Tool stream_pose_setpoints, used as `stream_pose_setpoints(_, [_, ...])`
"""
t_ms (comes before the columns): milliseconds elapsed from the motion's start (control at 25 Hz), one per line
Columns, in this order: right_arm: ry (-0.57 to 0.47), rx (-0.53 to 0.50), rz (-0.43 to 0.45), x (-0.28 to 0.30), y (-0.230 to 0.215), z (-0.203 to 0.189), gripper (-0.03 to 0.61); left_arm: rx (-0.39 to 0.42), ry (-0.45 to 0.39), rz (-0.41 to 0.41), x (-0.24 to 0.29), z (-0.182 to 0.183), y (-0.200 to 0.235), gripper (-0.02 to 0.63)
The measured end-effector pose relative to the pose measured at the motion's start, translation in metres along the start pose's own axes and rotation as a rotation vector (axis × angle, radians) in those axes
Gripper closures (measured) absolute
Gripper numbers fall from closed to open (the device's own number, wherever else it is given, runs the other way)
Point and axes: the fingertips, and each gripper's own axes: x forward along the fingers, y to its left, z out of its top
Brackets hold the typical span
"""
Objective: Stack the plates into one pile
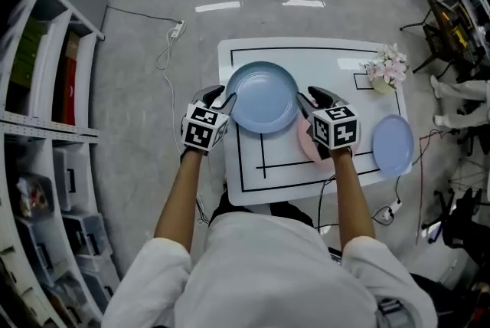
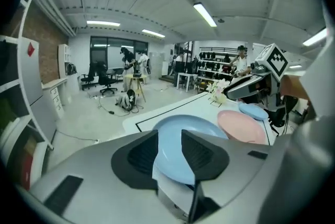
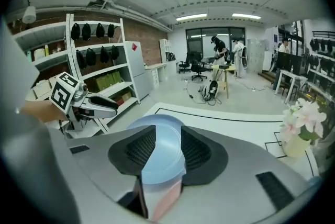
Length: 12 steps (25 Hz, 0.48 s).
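Plates (image 1: 262, 96) lie on a white, black-lined table (image 1: 306, 58) over grey floor (image 1: 145, 35).

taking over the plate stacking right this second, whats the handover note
Grippers: left gripper open at the left rim of the large blue plate, gripping nothing. The right gripper is open at that plate's right rim, also gripping nothing.
Plates: all three are on the white table. The large blue plate is mid-table, with the pink plate right beside it by the right gripper. I cannot tell whether they overlap. The small blue plate sits apart at the table's right edge.
Done: no pile yet.
Left: probably grip the large blue plate first, then gather all three into one stack.
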Motion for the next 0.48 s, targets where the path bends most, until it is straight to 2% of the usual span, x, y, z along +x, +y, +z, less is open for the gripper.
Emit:
stream_pose_setpoints(200, [0.141, -0.001, 0.047, 0.052, -0.026, -0.035, 0.403, -0.110, 0.084, 0.090, 0.027, -0.045, 0.008, 0.449])
stream_pose_setpoints(360, [0.224, -0.025, 0.023, 0.082, -0.046, -0.053, 0.419, -0.125, 0.142, 0.162, 0.042, -0.072, 0.017, 0.449])
stream_pose_setpoints(480, [0.286, -0.078, 0.005, 0.101, -0.053, -0.065, 0.420, -0.186, 0.158, 0.162, 0.050, -0.087, 0.023, 0.449])
